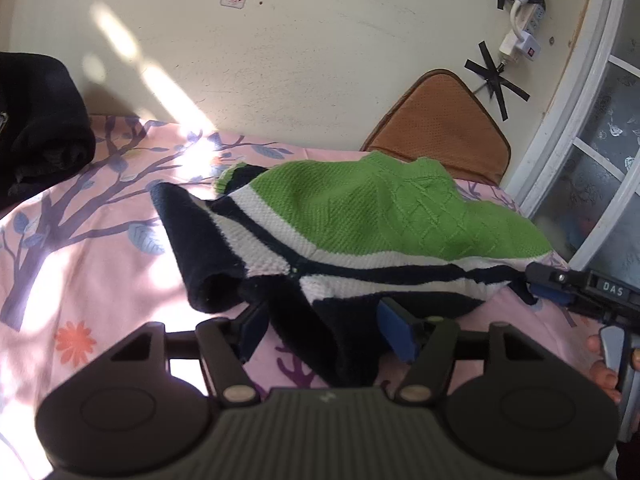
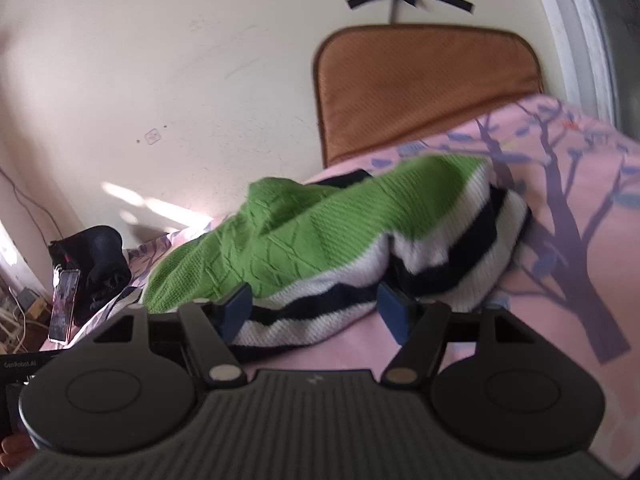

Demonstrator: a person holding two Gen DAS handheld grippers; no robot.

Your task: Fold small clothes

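A small knitted sweater (image 1: 360, 208), green on top with white and navy stripes, lies bunched on a pink bedsheet (image 1: 80, 272) printed with trees. My left gripper (image 1: 324, 332) is open at the sweater's near edge, and the navy hem hangs loosely between its blue pads. My right gripper (image 2: 316, 314) is open too, with the striped hem of the sweater (image 2: 300, 240) lying between its pads without being pinched. In the left wrist view the right gripper's fingers (image 1: 552, 280) touch the sweater's right end.
A brown cushion (image 1: 440, 120) leans on the cream wall behind the bed. A black garment pile (image 1: 40, 120) sits at the far left, with a phone (image 2: 64, 304) beside it. A window frame (image 1: 580, 120) borders the right, and a power strip (image 1: 528, 20) is taped to the wall.
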